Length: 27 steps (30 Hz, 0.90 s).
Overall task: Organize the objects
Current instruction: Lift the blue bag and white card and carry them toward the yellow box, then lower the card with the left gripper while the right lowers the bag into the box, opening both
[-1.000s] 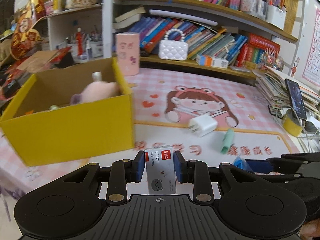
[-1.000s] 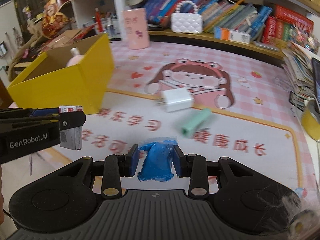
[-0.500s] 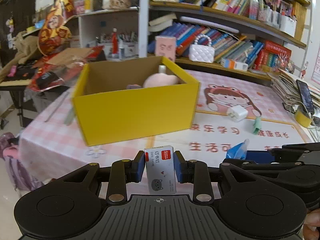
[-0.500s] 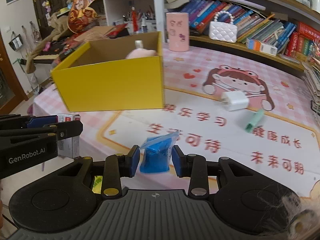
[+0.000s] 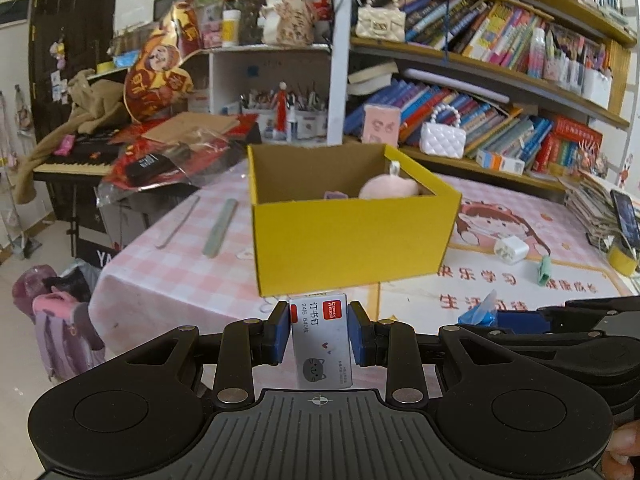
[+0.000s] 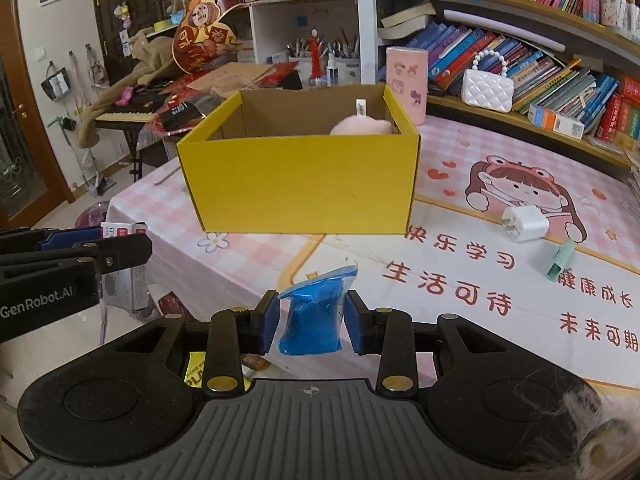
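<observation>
My left gripper is shut on a small staples box, grey with a red label and a cat drawing. My right gripper is shut on a blue bag of blue stuff. Both hang off the near edge of the table, in front of the yellow cardboard box. Inside the box lies a pink plush toy. A white charger and a green tube lie on the pink mat to the right. The left gripper shows at the left edge of the right wrist view.
Bookshelves line the back. A white quilted purse and a pink cup stand behind the box. A keyboard with clutter sits at far left. Two flat strips lie on the checked cloth left of the box.
Both grippers have drawn back from the table and swung left, each keeping its object. The yellow box now sits centred in both views and farther away.
</observation>
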Each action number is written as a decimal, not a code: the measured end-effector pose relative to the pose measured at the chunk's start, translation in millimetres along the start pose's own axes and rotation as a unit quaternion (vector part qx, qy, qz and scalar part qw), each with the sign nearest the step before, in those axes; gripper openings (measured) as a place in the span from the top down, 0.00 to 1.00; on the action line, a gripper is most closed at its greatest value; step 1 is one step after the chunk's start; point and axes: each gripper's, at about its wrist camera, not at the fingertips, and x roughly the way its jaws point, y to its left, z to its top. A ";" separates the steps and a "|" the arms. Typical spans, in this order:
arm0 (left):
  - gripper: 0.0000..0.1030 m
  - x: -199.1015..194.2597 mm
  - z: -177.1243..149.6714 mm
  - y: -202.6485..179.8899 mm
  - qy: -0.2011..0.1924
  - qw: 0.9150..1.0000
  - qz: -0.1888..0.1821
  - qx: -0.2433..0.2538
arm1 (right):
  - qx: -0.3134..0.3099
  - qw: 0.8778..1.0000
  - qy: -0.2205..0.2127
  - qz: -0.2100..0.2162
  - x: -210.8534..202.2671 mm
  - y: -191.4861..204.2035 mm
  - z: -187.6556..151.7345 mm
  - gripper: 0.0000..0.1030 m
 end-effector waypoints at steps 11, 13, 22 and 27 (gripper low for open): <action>0.72 0.4 18.6 6.2 -0.026 1.000 -0.009 -0.013 | 0.004 1.000 -0.009 -0.007 3.4 2.3 17.6 0.68; 0.72 3.1 24.3 6.1 -0.032 0.999 -0.009 -0.016 | 0.002 1.000 -0.011 -0.003 6.1 0.9 23.2 0.68; 0.72 31.4 76.2 -1.9 -0.076 0.997 -0.003 -0.016 | 0.006 0.998 -0.058 0.012 27.9 -16.2 82.4 0.68; 0.72 64.1 107.7 -5.6 -0.090 0.996 0.016 -0.018 | -0.003 0.997 -0.080 0.018 56.6 -26.8 124.3 0.68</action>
